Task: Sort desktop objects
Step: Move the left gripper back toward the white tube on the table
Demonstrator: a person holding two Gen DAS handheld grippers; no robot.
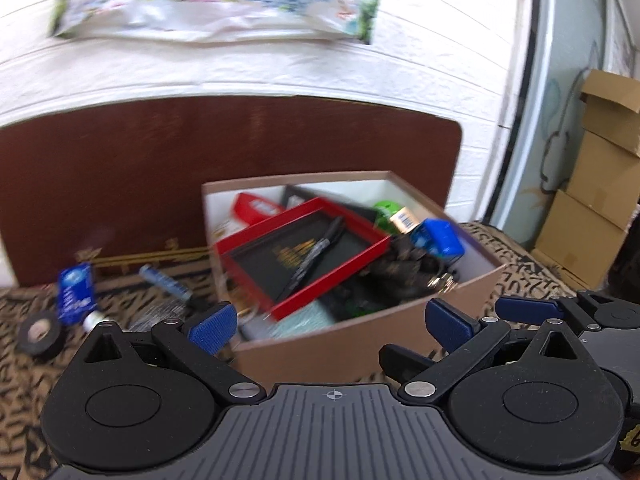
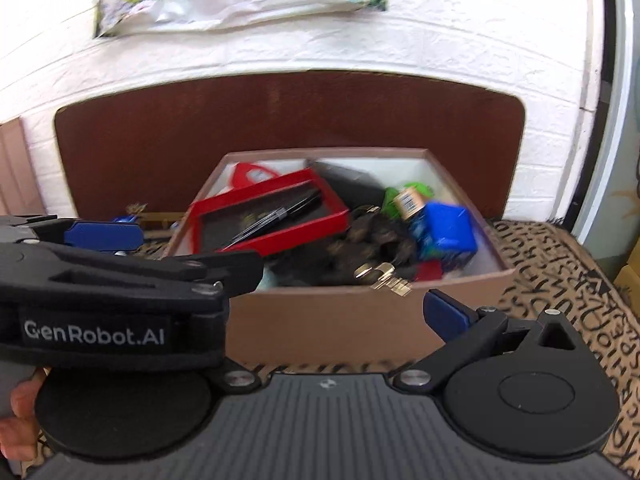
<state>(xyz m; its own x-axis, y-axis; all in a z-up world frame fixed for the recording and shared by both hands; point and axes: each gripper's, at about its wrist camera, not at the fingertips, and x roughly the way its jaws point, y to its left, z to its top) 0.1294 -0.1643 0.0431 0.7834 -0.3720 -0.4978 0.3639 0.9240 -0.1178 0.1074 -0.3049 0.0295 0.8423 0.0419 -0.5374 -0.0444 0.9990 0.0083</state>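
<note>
On the worktop (image 1: 24, 384) at far left lie a tape roll (image 1: 40, 332), a blue packet (image 1: 75, 292) and a battery (image 1: 166, 282), still outside the box (image 1: 352, 344). The left gripper (image 1: 332, 320) hangs released and empty before the box; the right gripper (image 1: 532, 308), beside it, looks released too. The box is heaped: a red tray (image 1: 304, 256) lies tilted, so another drop could tip things out
</note>
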